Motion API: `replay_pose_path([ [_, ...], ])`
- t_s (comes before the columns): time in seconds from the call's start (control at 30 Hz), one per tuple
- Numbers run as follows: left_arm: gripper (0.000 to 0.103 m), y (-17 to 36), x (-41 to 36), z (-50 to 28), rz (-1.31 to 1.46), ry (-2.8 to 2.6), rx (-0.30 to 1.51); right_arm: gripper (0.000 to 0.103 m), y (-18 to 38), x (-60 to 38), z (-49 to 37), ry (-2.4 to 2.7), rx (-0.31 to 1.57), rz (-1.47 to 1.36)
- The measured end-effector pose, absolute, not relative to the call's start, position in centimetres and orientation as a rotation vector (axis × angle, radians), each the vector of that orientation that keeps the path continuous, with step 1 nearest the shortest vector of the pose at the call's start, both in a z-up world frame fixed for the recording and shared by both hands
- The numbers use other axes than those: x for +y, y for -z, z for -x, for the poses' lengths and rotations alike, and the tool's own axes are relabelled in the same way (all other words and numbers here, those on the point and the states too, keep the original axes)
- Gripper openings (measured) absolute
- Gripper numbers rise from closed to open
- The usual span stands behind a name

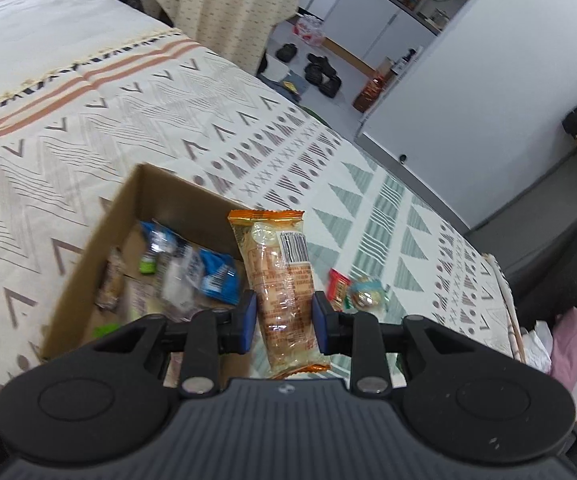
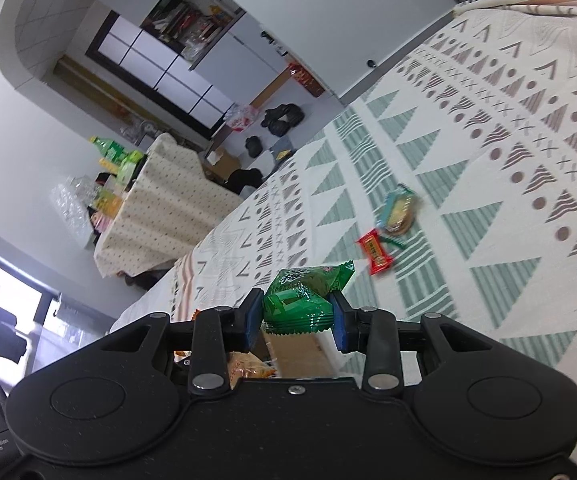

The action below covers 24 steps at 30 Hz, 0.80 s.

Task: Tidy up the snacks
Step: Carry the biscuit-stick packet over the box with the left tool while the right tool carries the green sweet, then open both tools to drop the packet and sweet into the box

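Nearest the lens, the left gripper (image 1: 284, 322) clamps its blue pads (image 1: 248, 320) on the middle of an orange cake packet (image 1: 282, 284), held above the bedspread (image 1: 88, 132) beside the cardboard box (image 1: 100, 236). Judged light, soft and crinkly, it suits a mid-body grip; hard squeezing may crush it. Box contents: a blue packet (image 1: 218, 276) and several other wrapped snacks, blurred. Right gripper (image 2: 298, 316) pinches a green packet (image 2: 304, 294), likewise light and slippery. 2 loose snacks lie on the bedspread: a red candy (image 2: 376, 254) and a round biscuit (image 2: 398, 212).
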<state>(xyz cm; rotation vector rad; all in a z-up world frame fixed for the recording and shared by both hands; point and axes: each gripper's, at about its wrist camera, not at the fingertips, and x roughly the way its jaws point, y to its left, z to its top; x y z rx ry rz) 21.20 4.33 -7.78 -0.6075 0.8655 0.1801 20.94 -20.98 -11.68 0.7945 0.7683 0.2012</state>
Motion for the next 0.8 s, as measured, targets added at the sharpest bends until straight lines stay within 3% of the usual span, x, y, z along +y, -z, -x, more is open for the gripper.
replay_pose_path([
  [0.63,0.029,11.2,11.5,-22.2,0.675,-0.272,0.956,0.035,12.5,-11.8,-22.9,-0.319,0.858,-0.708],
  [0.8,0.038,11.2,12.4,-22.1,0.684,-0.278,0.975,0.035,12.8,-10.5,-22.9,-0.335,0.873,-0.701],
])
